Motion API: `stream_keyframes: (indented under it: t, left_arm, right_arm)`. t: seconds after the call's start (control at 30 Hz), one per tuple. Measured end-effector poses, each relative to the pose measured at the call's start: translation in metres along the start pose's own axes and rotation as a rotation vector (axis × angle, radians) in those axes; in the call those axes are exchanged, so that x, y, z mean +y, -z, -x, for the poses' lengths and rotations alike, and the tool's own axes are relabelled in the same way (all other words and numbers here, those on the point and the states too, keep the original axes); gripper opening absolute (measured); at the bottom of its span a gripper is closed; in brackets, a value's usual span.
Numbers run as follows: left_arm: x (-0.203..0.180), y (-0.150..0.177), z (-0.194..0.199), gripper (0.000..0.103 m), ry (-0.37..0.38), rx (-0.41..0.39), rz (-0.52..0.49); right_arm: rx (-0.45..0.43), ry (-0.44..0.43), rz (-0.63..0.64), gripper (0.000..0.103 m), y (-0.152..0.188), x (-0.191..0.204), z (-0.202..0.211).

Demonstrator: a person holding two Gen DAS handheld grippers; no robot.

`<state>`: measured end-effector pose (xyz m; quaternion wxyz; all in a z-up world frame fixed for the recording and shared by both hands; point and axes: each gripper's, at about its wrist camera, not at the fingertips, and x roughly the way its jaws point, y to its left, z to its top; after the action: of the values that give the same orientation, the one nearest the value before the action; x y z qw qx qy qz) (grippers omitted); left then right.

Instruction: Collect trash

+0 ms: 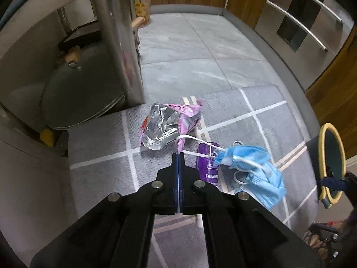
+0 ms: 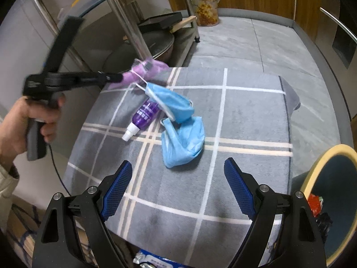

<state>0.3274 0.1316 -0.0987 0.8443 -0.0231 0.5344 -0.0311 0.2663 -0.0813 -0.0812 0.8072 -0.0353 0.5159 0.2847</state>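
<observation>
A blue face mask (image 1: pixel 245 158) (image 2: pixel 169 100) lies on a grey checked mat (image 2: pixel 245 116), and its white ear loop (image 1: pixel 196 154) runs taut to my left gripper (image 1: pixel 178 155) (image 2: pixel 120 77), which is shut on it. A second crumpled blue mask (image 2: pixel 183 143) (image 1: pixel 263 185) lies just in front of my right gripper (image 2: pixel 178 162), which hangs open above the mat with nothing between its fingers. A purple spray bottle (image 2: pixel 145 114) (image 1: pixel 207 163) lies partly under the first mask. Beyond the left gripper's tips sits a pink and silver snack wrapper (image 1: pixel 165 122) (image 2: pixel 147 69).
A dark bin with a yellow rim (image 2: pixel 330 178) (image 1: pixel 332 156) stands at the mat's right edge with trash inside. A metal rack (image 1: pixel 120 44) with pans stands on the left. A floral bin (image 2: pixel 206 6) sits at the far wall. A wipes pack (image 2: pixel 151 261) lies below.
</observation>
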Motion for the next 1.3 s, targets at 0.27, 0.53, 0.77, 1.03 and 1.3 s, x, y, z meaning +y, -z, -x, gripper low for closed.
stream_keyframes:
  t: [0.27, 0.53, 0.77, 1.03, 1.3]
  left_arm:
    - [-0.003, 0.007, 0.031, 0.0, 0.08, -0.042, -0.014]
    - [-0.025, -0.003, 0.072, 0.0, 0.16, -0.145, -0.039]
    - [-0.041, -0.001, 0.081, 0.0, 0.228, -0.134, -0.071]
    - [-0.068, 0.012, 0.112, 0.0, 0.305, -0.151, -0.162]
    - [-0.086, 0.031, 0.141, 0.0, 0.361, -0.177, -0.229]
  right_arm:
    - [0.037, -0.002, 0.0, 0.085, -0.003, 0.009, -0.027]
    - [0.012, -0.007, 0.007, 0.085, -0.007, 0.017, -0.025]
    - [-0.049, 0.005, 0.033, 0.085, -0.013, 0.021, -0.013]
    - [-0.112, -0.005, 0.06, 0.085, -0.018, 0.023, -0.002]
    - [-0.113, 0.001, 0.137, 0.076, -0.012, 0.033, -0.008]
